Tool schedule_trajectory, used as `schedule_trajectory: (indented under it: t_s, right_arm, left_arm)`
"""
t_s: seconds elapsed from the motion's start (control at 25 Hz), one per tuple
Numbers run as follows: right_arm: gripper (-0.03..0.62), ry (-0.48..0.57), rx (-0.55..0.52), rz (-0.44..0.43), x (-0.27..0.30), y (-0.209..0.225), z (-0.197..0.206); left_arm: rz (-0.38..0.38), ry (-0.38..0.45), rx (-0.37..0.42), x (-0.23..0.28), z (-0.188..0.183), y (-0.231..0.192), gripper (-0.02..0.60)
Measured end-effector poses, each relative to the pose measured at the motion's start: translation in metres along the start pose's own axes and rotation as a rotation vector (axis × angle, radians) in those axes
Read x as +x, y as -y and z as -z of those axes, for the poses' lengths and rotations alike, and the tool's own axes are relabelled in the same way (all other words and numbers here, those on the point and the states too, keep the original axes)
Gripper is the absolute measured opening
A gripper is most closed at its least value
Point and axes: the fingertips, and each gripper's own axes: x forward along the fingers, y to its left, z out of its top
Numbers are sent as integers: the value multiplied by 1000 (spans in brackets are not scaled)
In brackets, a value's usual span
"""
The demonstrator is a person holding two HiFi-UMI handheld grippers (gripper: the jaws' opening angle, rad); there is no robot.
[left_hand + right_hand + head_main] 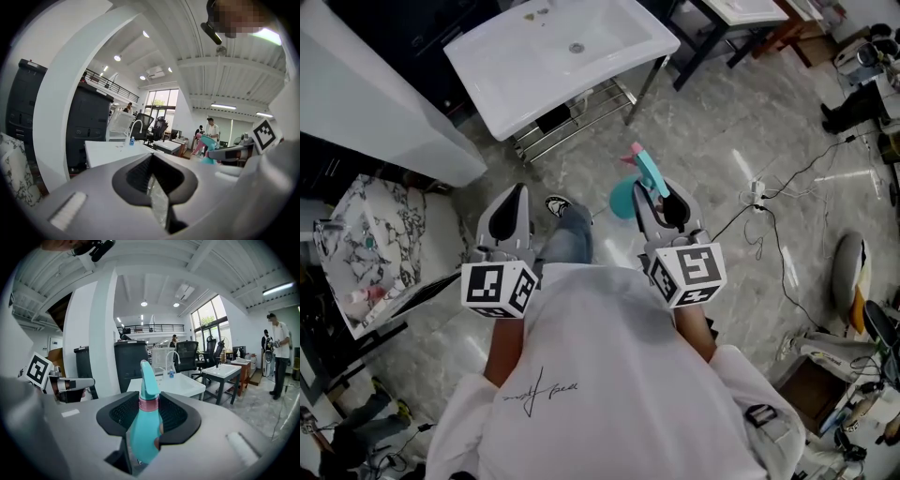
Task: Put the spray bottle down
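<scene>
A teal spray bottle (649, 175) with a pink collar stands upright between the jaws of my right gripper (659, 201), which is shut on its body. In the right gripper view the bottle (144, 432) fills the gap and its nozzle points away from me. My left gripper (516, 199) is level with the right one and about a shoulder's width to its left. Its jaws meet with nothing between them, as the left gripper view (152, 161) shows. A white sink table (516, 70) stands ahead of both grippers.
A marble-patterned slab (366, 239) lies at the left and a white panel (375, 103) beside it. Cables and a power strip (759, 197) lie on the grey floor at right. More tables (229, 371), office chairs and a standing person (279, 352) are farther off.
</scene>
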Motion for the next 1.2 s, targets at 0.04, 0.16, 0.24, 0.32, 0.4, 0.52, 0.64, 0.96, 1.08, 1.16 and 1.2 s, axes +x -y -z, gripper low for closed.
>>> schedule_trajectory:
  t_s: [0.04, 0.16, 0.24, 0.32, 0.4, 0.52, 0.64, 0.96, 1.08, 1.16, 1.2]
  right_arm:
    - [127, 0, -5, -4, 7, 3, -5]
    - [127, 3, -19, -18, 35, 11, -19]
    - [127, 1, -22, -31, 55, 15, -24]
    - [127, -6, -24, -47, 76, 18, -30]
    - [127, -15, -23, -62, 96, 23, -37]
    - [127, -27, -26, -82, 123, 32, -52]
    - [127, -30, -37, -101, 152, 37, -66]
    - [127, -2, -128, -218, 219, 46, -111]
    - [127, -4, -140, -274, 243, 40, -120]
    - [127, -12, -135, -315, 258, 34, -124]
    - [127, -17, -132, -333, 265, 30, -126]
  left_arm:
    - [-2, 5, -2, 8, -4, -3, 37]
    - [-15, 21, -8, 31, -13, -18, 37]
    - [-25, 21, -18, 46, -14, -29, 37]
    - [-35, 17, -29, 61, -15, -40, 37]
    - [-50, 9, -36, 76, -16, -52, 37]
    - [-69, 7, -46, 99, -23, -68, 37]
    - [-84, 10, -53, 122, -31, -87, 37]
    - [-128, 37, -61, 167, -55, -122, 37]
    - [-148, 43, -62, 175, -60, -137, 37]
    - [-164, 45, -66, 177, -62, -147, 37]
    - [-173, 45, -69, 178, -63, -152, 37]
